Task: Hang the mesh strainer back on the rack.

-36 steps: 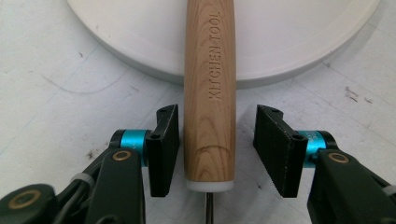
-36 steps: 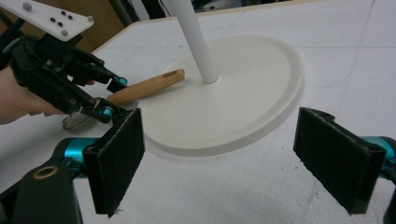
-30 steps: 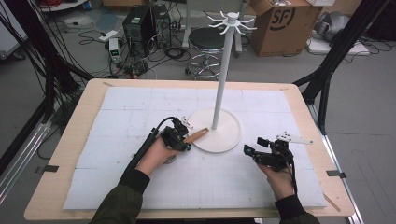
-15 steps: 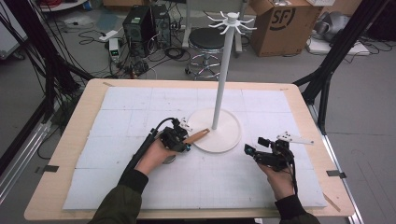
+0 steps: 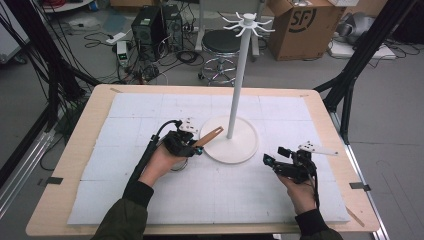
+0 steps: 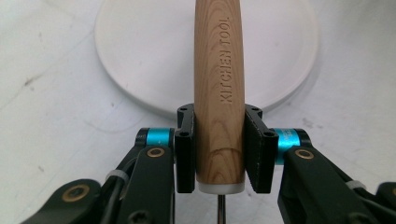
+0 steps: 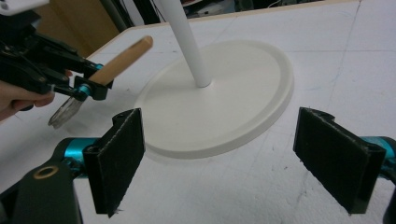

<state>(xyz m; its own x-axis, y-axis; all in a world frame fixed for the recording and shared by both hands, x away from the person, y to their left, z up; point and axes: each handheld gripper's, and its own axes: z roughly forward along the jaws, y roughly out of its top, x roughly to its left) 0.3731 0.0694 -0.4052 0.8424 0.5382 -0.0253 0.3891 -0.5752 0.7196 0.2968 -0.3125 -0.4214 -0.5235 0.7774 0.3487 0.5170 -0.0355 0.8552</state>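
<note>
The wooden handle (image 6: 219, 93) carries the words "KITCHEN TOOL" pressed into its grain, reading lengthwise along it in the left gripper view. Beyond the tabletop, a cardboard box (image 5: 305, 27) on the floor shows the letters "SF" in a dark ring.

The handle's long axis runs from the left gripper (image 5: 192, 145) up and away toward the white pole (image 5: 239, 82), its free end tilted upward over the rim of the round white base (image 5: 240, 147). In the right gripper view the handle (image 7: 123, 59) rises at a slant, and a thin metal end (image 7: 63, 112) hangs below the left gripper, close to the white mat (image 5: 125, 150).

The handle is light brown wood with a visible grain, rounded, slightly thicker at the middle, with a pale collar at its lower end where a thin metal shank leaves it.

The left gripper's jaws are clamped on the handle near that collar, 1 pad on each side. The right gripper (image 5: 272, 160) rests low over the mat to the right of the base, its 2 jaws spread wide apart with nothing between them.
</note>
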